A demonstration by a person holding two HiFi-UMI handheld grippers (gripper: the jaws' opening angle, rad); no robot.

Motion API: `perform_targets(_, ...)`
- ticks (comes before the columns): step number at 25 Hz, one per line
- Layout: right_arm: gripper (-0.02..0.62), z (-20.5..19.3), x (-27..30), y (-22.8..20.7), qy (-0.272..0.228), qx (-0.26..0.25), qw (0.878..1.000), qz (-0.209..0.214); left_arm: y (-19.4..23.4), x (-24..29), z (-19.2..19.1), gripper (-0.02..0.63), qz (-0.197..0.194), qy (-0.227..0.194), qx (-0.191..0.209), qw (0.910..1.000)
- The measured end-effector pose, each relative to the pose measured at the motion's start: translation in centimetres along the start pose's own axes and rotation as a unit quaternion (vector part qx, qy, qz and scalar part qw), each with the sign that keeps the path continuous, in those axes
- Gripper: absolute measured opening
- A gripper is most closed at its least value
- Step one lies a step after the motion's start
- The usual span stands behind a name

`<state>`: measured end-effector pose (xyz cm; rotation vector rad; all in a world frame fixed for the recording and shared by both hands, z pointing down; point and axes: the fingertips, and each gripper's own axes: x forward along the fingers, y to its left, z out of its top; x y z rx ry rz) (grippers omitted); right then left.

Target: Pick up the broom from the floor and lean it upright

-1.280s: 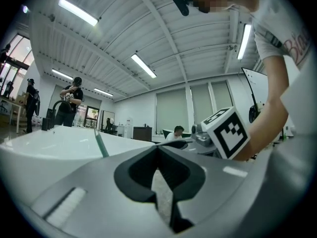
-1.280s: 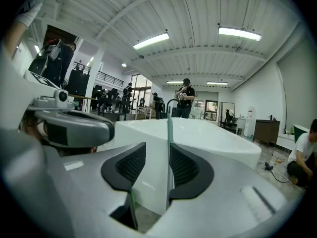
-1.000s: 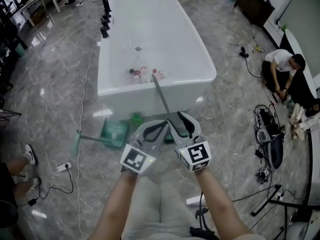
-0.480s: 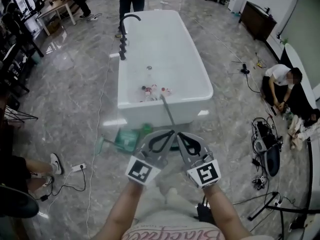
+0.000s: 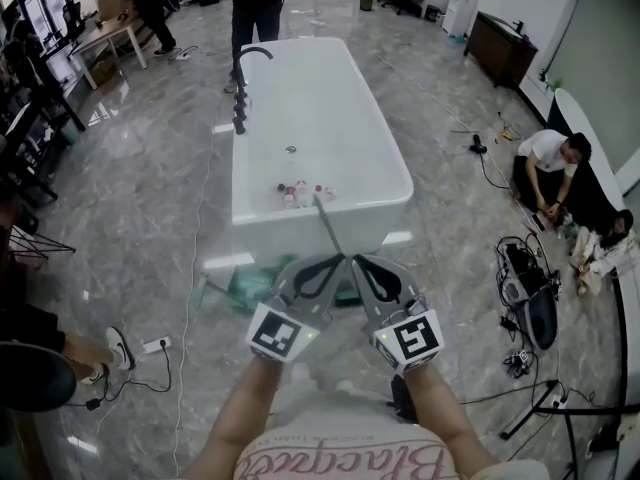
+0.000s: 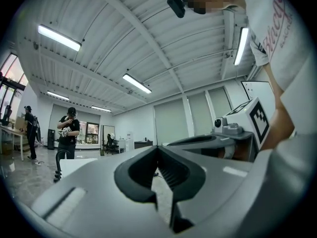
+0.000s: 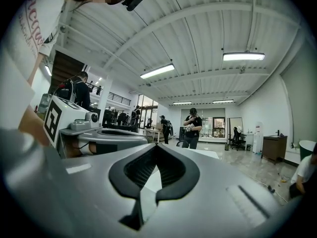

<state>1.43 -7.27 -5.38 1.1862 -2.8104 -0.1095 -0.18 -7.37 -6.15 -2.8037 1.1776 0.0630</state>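
The broom's thin grey handle [image 5: 328,223] leans with its top end on the front rim of the white bathtub [image 5: 310,108]. Its lower part is hidden behind my grippers. A green dustpan [image 5: 245,286] lies on the floor left of it. My left gripper [image 5: 338,262] and right gripper [image 5: 354,262] are held side by side in front of the tub, level, with their tips close together. Both are shut with nothing between the pads. In the left gripper view the left gripper [image 6: 158,147] shows closed tips, as does the right gripper [image 7: 157,145] in its own view.
Several small bottles [image 5: 298,192] lie inside the tub near its front. A black tap [image 5: 243,88] stands at its left rim. Cables and a socket strip [image 5: 152,346] lie at the left, gear and cables [image 5: 528,298] at the right. One person sits at the right [image 5: 548,163]; others stand far back.
Both grippers have risen from near the floor, still side by side. The view has lifted and shows more of the room. The broom handle stays leaning on the tub.
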Motion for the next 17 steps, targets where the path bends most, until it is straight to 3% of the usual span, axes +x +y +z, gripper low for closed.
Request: perform_targets(17, 0.000, 2.0, -1.1, 1.0, -0.004, -0.005, 1.000, 0.001, -1.4, -0.5, 2.1, -0.002, 0.003, -0.008, 0.009, 0.9999)
